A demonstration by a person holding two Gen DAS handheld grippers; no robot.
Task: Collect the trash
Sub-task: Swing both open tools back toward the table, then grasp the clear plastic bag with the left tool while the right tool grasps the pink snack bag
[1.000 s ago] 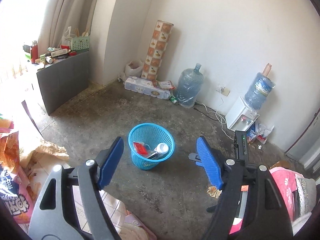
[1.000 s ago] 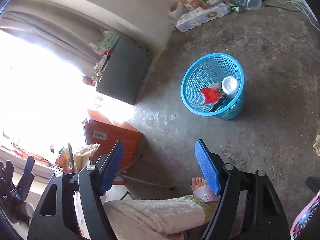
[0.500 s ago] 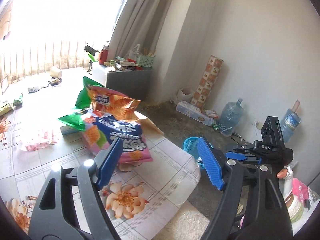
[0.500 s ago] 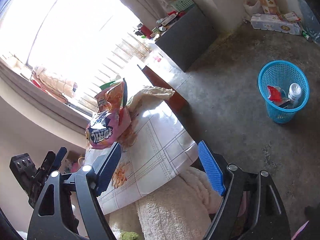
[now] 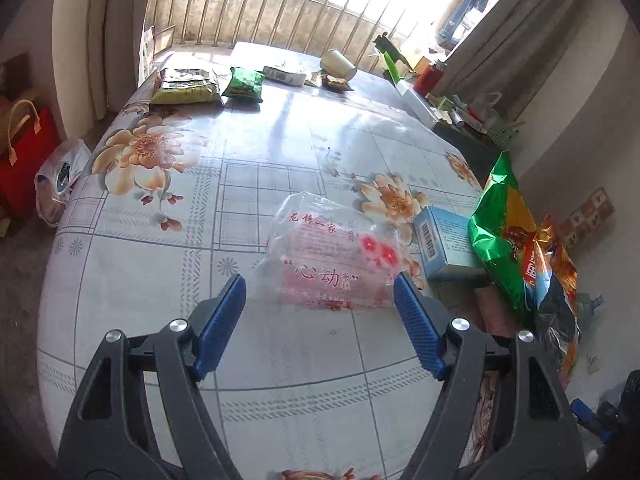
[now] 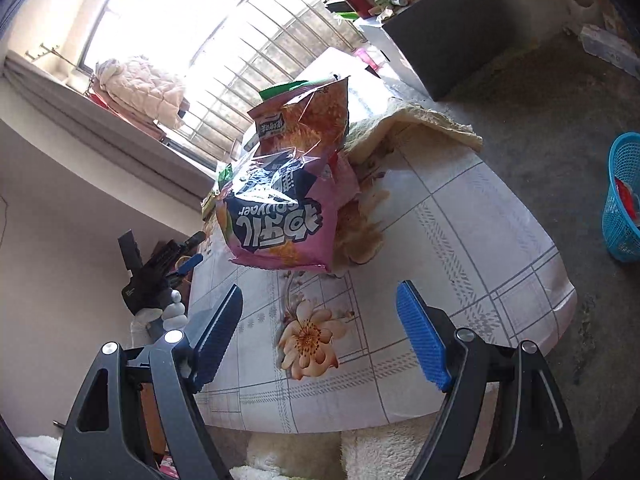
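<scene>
A clear plastic wrapper (image 5: 332,256) with red print lies on the flowered tablecloth (image 5: 168,256). My left gripper (image 5: 320,292) hovers open just before it, and nothing sits between its blue pads. A blue carton (image 5: 440,240) and a green and orange snack bag (image 5: 516,240) lie to the wrapper's right. In the right wrist view a pink snack bag (image 6: 288,208) stands on the table. My right gripper (image 6: 320,304) is open in front of that bag, apart from it. The blue trash basket (image 6: 622,200) stands on the floor at the right edge.
Green snack packs (image 5: 244,84), a flat packet (image 5: 186,86), a small box and a paper cup (image 5: 338,64) lie at the table's far end by the barred window. A red bag (image 5: 24,148) sits on the floor at left. A dark cabinet (image 6: 452,40) stands beyond the table.
Both views swung from the floor and basket to the table. The left gripper now faces the clear wrapper; the right faces the pink snack bag, closer than before.
</scene>
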